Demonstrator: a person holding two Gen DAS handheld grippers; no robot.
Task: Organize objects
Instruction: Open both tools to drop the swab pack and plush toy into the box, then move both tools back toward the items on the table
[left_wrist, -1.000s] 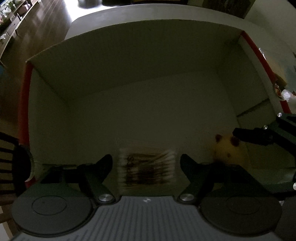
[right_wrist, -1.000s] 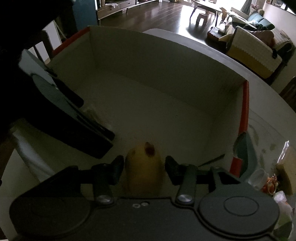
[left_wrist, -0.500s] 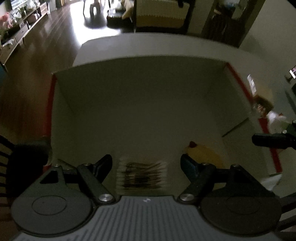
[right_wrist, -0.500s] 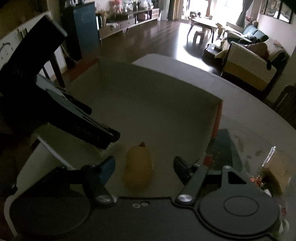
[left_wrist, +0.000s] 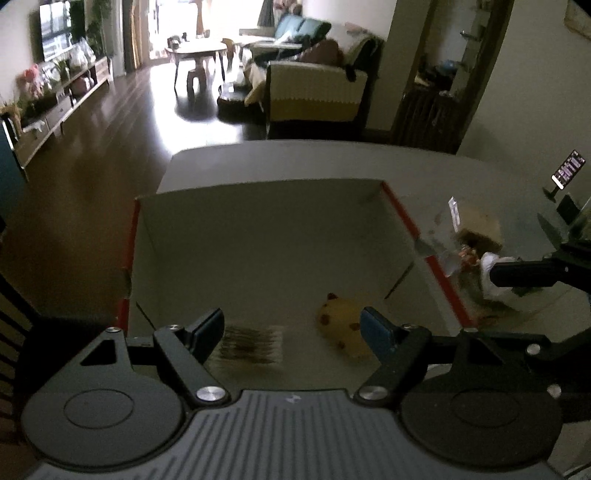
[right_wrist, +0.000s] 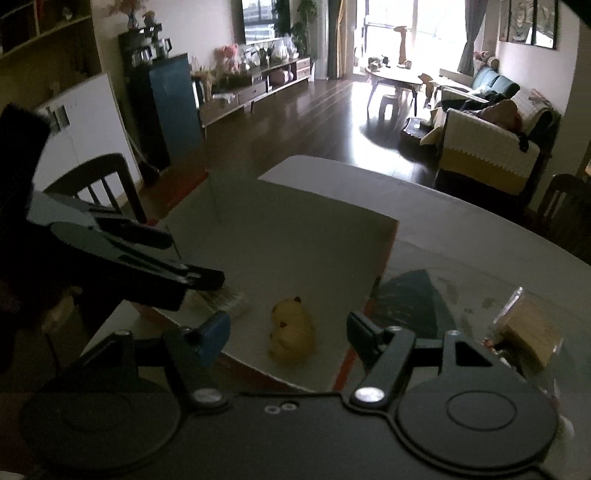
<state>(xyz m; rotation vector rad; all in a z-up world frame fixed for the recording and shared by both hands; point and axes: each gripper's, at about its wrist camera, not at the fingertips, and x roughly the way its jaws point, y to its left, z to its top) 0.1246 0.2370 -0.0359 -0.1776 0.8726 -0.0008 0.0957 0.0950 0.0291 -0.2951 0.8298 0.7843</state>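
A white cardboard box (left_wrist: 258, 210) with red edges stands open on the table. On its floor lie a clear pack of cotton swabs (left_wrist: 251, 343) and a yellow plush toy (left_wrist: 341, 326), a little apart. My left gripper (left_wrist: 291, 328) hovers open above the near side of the box, holding nothing. In the right wrist view the toy (right_wrist: 291, 336) rests near the box's (right_wrist: 295, 236) right wall, the swab pack (right_wrist: 225, 301) to its left. My right gripper (right_wrist: 288, 326) is open above and behind the toy, not touching it.
Right of the box on the grey table (right_wrist: 461, 236) lie a wooden block in clear wrap (right_wrist: 532, 332), small packets (left_wrist: 472, 254) and a dark teal sheet (right_wrist: 410, 299). A phone on a stand (left_wrist: 567, 173) is at the far right. A dark chair (right_wrist: 96, 184) stands left.
The right gripper let go of the yellow toy, opened, and drew back upward. The left gripper, open throughout, also rose away from the swab pack. Both objects stayed on the box floor.
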